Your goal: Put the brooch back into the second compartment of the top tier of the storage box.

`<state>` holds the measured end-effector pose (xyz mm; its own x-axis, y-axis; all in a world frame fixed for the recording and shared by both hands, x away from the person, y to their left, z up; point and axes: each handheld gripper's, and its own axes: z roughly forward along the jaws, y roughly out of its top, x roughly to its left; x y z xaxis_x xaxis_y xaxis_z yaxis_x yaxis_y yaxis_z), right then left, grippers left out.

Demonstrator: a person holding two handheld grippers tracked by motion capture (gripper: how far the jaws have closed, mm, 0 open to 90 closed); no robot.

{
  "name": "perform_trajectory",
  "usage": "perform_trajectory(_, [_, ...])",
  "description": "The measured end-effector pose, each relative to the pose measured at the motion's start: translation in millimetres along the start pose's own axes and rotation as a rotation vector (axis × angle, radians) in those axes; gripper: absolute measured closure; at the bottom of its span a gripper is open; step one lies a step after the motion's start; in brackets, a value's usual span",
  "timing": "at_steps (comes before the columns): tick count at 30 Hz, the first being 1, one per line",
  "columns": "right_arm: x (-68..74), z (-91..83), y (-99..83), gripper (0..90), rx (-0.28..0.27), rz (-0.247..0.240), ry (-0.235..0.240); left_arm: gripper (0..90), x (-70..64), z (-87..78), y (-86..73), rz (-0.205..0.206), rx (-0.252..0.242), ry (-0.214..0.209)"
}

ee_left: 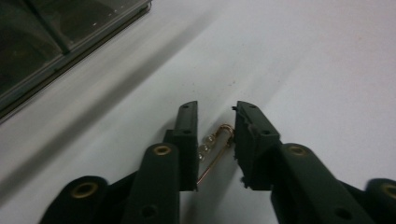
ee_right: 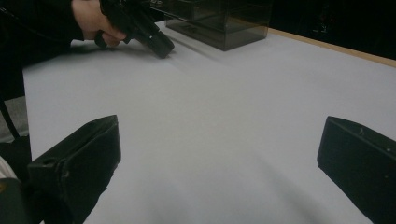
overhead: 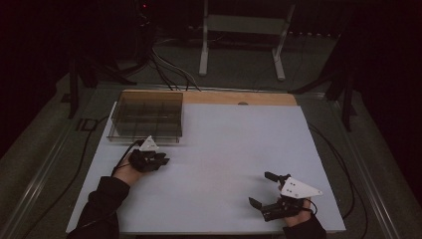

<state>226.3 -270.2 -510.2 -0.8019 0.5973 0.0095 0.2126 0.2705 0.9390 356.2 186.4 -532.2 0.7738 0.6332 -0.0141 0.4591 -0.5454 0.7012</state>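
Note:
My left gripper hovers low over the white table, just in front of a clear smoky plastic box. In the left gripper view its jaws stand a narrow gap apart, closed on a thin gold wire pin with small pale beads; the pin's looped end touches one jaw. My right gripper rests near the table's front right edge, its jaws wide open with nothing between them. It faces the left gripper across the table.
The box has inner dividers and sits at the back left of the table; it also stands behind the left hand. A wooden strip borders the far edge. Cables and a white stand lie beyond.

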Motion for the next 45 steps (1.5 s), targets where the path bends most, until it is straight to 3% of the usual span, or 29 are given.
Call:
perform_trajectory(7, [0.0, 0.4, 0.1, 0.0, 0.001, -0.002, 0.001, 86.2, 3.4, -0.8, -0.5, -0.032, 0.007, -0.012])
perform_trajectory(22, [-0.4, 0.9, -0.2, 0.0, 0.002, 0.003, 0.000, 87.5, -2.7, -2.3, 1.3, -0.024, 0.014, -0.018])
perform_trajectory(45, [-0.2, 1.5, -0.4, 0.0, 0.004, 0.004, -0.002, 87.6, -21.9, -23.6, 10.0, 0.015, 0.008, -0.048])
